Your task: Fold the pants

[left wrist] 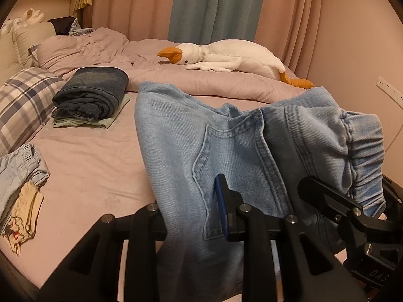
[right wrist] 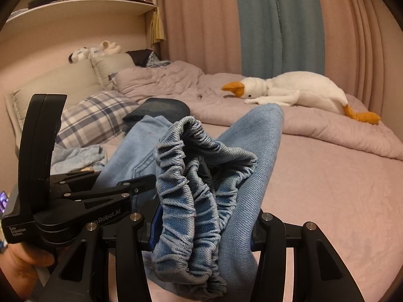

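Note:
Light blue denim pants with an elastic waistband hang between both grippers above the pink bed. My left gripper is shut on the pants near the back pocket; only its right finger shows, the cloth hides the other. My right gripper is shut on the bunched elastic waistband of the pants. The right gripper also shows at the right edge of the left wrist view, and the left gripper at the left of the right wrist view.
A stack of folded dark jeans lies by a plaid pillow. More clothes lie at the bed's left edge. A white plush goose rests on the rumpled duvet. Curtains hang behind.

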Available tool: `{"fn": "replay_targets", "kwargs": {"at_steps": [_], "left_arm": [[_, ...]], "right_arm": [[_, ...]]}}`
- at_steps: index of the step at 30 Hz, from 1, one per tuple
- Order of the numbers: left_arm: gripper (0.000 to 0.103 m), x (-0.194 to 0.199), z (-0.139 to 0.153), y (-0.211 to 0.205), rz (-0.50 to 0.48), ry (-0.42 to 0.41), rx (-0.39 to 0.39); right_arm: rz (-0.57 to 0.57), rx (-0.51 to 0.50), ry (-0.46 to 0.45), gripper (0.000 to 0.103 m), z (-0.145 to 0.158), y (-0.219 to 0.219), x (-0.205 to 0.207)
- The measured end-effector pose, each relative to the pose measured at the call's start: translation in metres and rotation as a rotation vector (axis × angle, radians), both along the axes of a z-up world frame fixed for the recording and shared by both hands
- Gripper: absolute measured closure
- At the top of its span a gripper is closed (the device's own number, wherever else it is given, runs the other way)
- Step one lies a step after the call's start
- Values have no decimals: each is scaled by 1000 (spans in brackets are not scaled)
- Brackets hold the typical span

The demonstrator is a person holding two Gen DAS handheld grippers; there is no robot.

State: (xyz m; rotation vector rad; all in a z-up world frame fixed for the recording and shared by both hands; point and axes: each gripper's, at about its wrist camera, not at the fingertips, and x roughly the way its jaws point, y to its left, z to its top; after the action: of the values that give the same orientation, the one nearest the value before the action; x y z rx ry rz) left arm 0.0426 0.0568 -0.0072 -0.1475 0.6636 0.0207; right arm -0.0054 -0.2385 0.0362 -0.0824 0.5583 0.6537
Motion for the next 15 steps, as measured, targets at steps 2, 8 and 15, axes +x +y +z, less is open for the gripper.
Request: {"fn": "replay_targets", "kwargs": {"at_steps": [2,8,15], "left_arm": [[78,6,-2,0,-3,5,3],[78,23,-8,2,-11,23,11],[78,43,-17,3,-13,45,10]], "right_arm": [[-3,-1,4,52,-1,1,7],[-15,-2,19,52,-8,4,22],[-24,-2,40,52,-17,7,34]]}}
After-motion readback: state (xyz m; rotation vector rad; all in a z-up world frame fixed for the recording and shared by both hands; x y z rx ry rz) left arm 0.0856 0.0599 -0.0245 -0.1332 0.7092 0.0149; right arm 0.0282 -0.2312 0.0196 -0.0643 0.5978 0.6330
